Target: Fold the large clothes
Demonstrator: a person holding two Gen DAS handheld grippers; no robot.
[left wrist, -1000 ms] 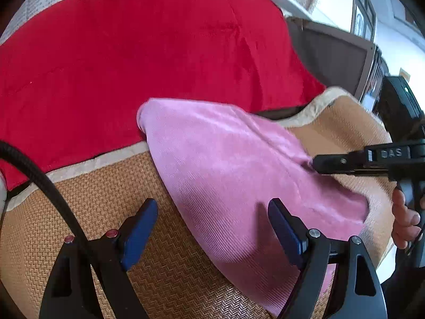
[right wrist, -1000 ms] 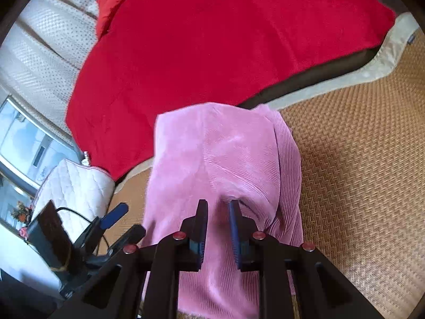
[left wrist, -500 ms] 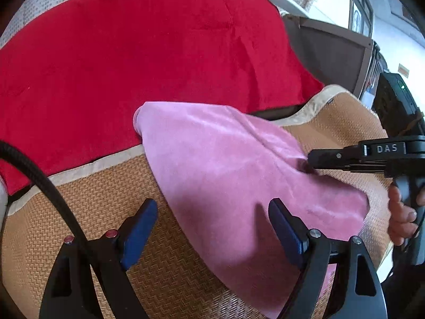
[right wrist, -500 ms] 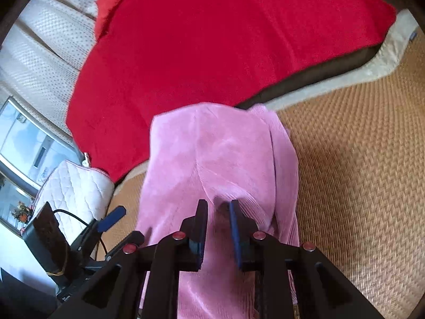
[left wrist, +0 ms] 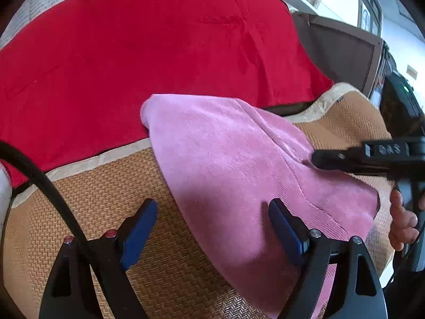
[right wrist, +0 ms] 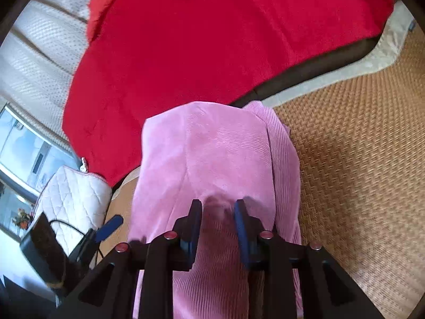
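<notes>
Now my right gripper (right wrist: 217, 210) is opening off the pink garment (right wrist: 212, 154), dropping the fold; left gripper (left wrist: 212, 223) gapes empty.

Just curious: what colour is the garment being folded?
Pink, finely ribbed; clearest in the right wrist view.

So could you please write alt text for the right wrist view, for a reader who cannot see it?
The right gripper is opening over a raised fold of a pink corduroy garment lying on a woven straw mat. A red blanket is spread beyond, and the left gripper shows at lower left beside a white quilted cushion.
</notes>
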